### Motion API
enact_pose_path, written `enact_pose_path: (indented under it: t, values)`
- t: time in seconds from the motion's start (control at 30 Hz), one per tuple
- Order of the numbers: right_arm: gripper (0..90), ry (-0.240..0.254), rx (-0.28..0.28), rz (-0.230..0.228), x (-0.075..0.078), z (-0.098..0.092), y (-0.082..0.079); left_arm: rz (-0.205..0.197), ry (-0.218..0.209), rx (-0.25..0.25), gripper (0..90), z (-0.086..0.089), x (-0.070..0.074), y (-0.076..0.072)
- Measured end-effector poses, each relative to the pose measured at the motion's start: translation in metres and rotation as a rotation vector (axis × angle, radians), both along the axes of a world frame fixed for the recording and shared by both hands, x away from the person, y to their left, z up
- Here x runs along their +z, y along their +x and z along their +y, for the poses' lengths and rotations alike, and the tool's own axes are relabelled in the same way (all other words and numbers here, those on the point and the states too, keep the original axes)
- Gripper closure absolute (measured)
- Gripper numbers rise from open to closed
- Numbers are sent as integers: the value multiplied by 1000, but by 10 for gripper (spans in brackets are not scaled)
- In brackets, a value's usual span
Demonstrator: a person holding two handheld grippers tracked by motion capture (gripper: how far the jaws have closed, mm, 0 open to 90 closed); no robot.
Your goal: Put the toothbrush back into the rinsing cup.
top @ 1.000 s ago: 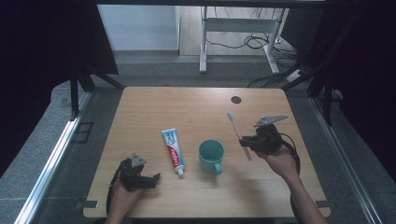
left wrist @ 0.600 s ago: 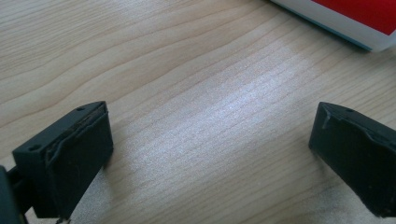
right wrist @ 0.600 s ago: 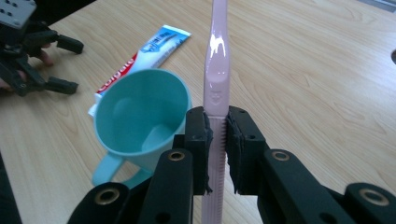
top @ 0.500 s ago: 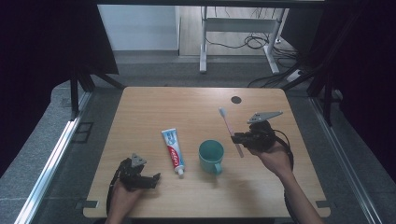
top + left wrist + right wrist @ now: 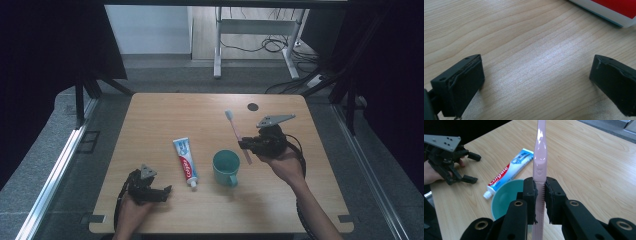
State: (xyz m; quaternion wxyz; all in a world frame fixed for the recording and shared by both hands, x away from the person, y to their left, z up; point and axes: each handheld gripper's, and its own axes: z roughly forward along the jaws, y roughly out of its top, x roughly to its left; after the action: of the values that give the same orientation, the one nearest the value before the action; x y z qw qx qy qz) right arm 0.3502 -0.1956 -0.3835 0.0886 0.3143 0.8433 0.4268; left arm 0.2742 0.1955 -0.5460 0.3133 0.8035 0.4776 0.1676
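pink toothbrush: right of centre in the high view, lifted off the tabletop, tilted | your right gripper: jaws clamped on its handle | teal mug: just lower left of it | Colgate tube: left of mug | your left gripper: lower left, jaws apart, nothing between.

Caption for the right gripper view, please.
Right gripper clamps a pink toothbrush above the teal cup, toothpaste tube behind.

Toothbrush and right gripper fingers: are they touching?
Touching. In the right gripper view both fingers press the pink toothbrush handle from either side, holding it above the teal cup.
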Motion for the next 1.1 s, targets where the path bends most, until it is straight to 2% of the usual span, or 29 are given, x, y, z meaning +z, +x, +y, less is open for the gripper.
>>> enact_pose_path:
  t: [0.67, 1.1]
  values:
    - [787, 18, 37, -23, 2, 29, 2, 1, 0, 0, 0, 0, 0, 0]
    - [787, 13, 53, -11, -15, 40, 1, 0, -1, 0, 0, 0, 0, 0]
